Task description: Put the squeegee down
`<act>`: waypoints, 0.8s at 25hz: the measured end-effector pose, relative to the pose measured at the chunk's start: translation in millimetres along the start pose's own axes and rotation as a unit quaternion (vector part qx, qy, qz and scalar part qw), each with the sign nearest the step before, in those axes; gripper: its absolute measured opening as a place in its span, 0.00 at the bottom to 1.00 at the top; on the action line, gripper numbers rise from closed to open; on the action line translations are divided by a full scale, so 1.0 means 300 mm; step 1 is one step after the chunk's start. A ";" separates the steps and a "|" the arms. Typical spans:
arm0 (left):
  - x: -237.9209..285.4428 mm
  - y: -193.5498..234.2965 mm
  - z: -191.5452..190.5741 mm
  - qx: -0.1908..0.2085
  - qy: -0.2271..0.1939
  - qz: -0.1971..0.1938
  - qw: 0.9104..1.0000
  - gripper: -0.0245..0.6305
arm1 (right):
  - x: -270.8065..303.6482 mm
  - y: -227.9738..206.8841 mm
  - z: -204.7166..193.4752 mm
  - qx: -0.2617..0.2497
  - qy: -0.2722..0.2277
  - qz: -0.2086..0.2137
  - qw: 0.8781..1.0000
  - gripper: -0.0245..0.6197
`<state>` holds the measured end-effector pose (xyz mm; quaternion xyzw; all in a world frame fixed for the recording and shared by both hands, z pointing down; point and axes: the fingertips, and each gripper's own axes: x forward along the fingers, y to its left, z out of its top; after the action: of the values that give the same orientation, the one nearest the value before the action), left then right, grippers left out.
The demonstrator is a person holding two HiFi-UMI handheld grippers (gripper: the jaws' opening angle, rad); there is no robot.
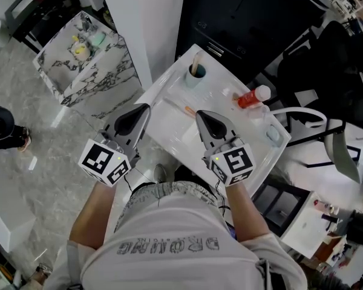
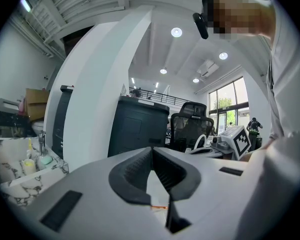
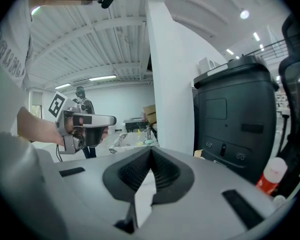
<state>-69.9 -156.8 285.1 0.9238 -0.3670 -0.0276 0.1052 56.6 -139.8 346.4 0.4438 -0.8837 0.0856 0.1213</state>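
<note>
nearest, at the bottom of the frame, is the person's white shirt (image 1: 169, 246), with both forearms reaching up from it. the left gripper (image 1: 146, 108) sits left of centre, over the desk's near left edge, and its dark ribbed fingers (image 2: 135, 171) are pressed together at the tips with nothing between them. the right gripper (image 1: 199, 113) sits just right of centre above the white desk (image 1: 221, 77), and its fingers (image 3: 165, 174) are also closed tip to tip and empty. the two grippers are a little apart, both pointing toward the upper part of the frame. i cannot pick out the squeegee for certain; neither gripper carries it. the only thing close to the tips is a thin orange strip (image 1: 189, 109) lying flat on the desk between them, nearer the right one. farther up the desk stands a pale cup (image 1: 194, 76) with a wooden stick (image 1: 195, 62) upright in it. right of that, a red bottle (image 1: 249, 99) with a white cap lies on its side. near the desk's right edge is a small pale blue round thing (image 1: 272, 136). beyond the desk, at top centre, is a black cabinet (image 1: 242, 17), with a white pillar (image 1: 145, 23) to its left. at upper left a marble-patterned stand (image 1: 103, 77) holds small items too small to name. a black office chair (image 1: 327, 59) fills the upper right.
</note>
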 end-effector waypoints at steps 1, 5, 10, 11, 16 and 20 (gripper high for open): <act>0.001 0.000 -0.002 0.000 0.001 0.000 1.000 0.08 | 0.000 0.001 0.003 0.001 0.000 0.001 1.000 0.05; 0.012 -0.005 -0.005 0.000 0.002 -0.001 1.000 0.08 | -0.002 -0.002 0.008 0.002 -0.001 0.004 1.000 0.05; 0.021 -0.012 -0.013 -0.001 0.005 0.000 1.000 0.08 | -0.002 -0.007 -0.007 0.002 0.000 0.010 1.000 0.05; 0.021 -0.012 -0.016 -0.001 0.005 0.000 1.000 0.08 | -0.002 -0.008 -0.009 0.002 0.001 0.009 1.000 0.05; 0.027 -0.016 -0.023 -0.001 0.008 0.003 1.000 0.08 | -0.004 -0.021 -0.020 0.004 0.002 0.013 1.000 0.05; 0.036 -0.022 -0.023 -0.001 0.010 0.004 1.000 0.08 | -0.007 -0.029 -0.020 0.005 0.003 0.015 1.000 0.05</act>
<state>-56.5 -158.3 290.7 0.9225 -0.3696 -0.0185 0.1097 65.6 -141.7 351.9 0.4305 -0.8897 0.0927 0.1206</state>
